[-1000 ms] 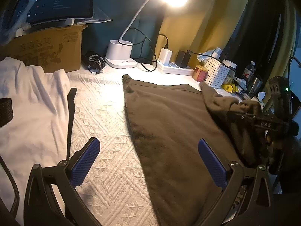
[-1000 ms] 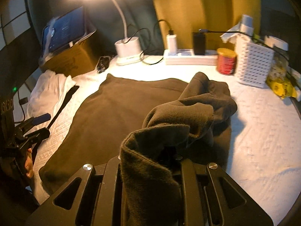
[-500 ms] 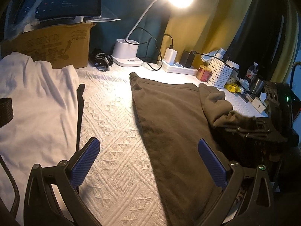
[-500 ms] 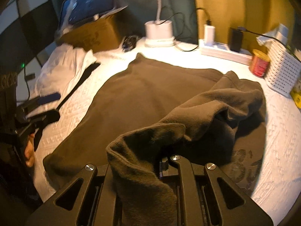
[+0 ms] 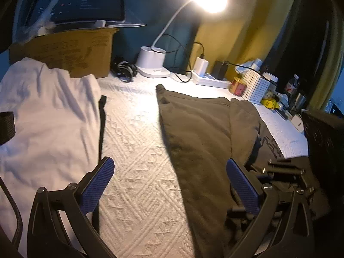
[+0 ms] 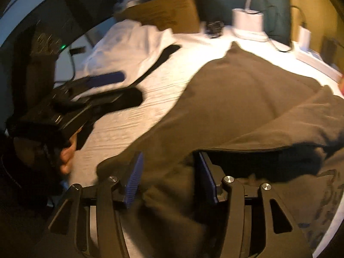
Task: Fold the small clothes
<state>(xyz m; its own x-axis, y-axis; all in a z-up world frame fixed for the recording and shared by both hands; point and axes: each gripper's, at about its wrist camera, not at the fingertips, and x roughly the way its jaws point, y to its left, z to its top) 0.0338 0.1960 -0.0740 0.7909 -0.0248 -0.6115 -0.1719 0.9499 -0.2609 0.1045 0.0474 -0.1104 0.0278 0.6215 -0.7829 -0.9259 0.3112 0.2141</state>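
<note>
A dark brown garment (image 5: 200,129) lies spread on the white textured cover, its right part folded over toward the middle; it also shows in the right wrist view (image 6: 247,99). My left gripper (image 5: 169,185) is open and empty, hovering over the cover beside the garment's left edge. My right gripper (image 6: 169,178) is open at the garment's near edge, with fabric lying between and under its blue pads. The right gripper also appears at the right of the left wrist view (image 5: 286,172).
A white garment (image 5: 43,116) with a black strap lies at the left. A cardboard box (image 5: 71,51), lamp base (image 5: 152,64), power strip (image 5: 210,79), red tin (image 5: 237,86) and white basket (image 5: 258,88) line the back.
My right gripper carried the folded brown fabric toward the near edge, lowered it and opened, letting go. My left gripper stayed open and shifted slightly left.
</note>
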